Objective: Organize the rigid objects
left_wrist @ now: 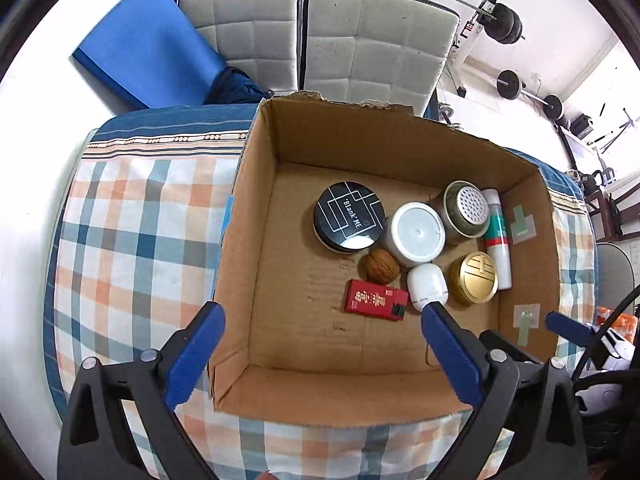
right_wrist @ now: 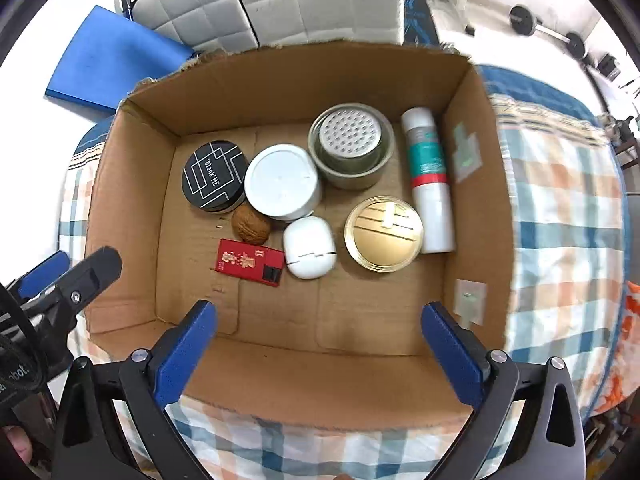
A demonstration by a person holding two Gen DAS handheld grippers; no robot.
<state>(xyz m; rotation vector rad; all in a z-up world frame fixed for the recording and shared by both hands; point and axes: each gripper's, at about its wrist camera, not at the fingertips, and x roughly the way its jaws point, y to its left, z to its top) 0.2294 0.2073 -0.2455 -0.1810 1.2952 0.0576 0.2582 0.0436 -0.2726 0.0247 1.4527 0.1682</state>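
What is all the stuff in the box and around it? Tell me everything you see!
cardboard box: 1, brown, open, on the checked cloth
round tin: 1, black with white lines, far left in the box
white-lidded jar: 1, white, beside the black tin
glass jar: 1, clear with a silver holed top, far middle
tube: 1, white, teal and red, lying along the right wall
gold-lidded jar: 1, gold, next to the tube
white case: 1, white, middle
walnut: 1, brown, near the white-lidded jar
red box: 1, red, small, lying flat
checked cloth: 1, blue, orange, white
chairs: 2, grey, behind
blue mat: 1, behind
left hand-held gripper: 1, blue pads, open
right hand-held gripper: 1, blue pads, open
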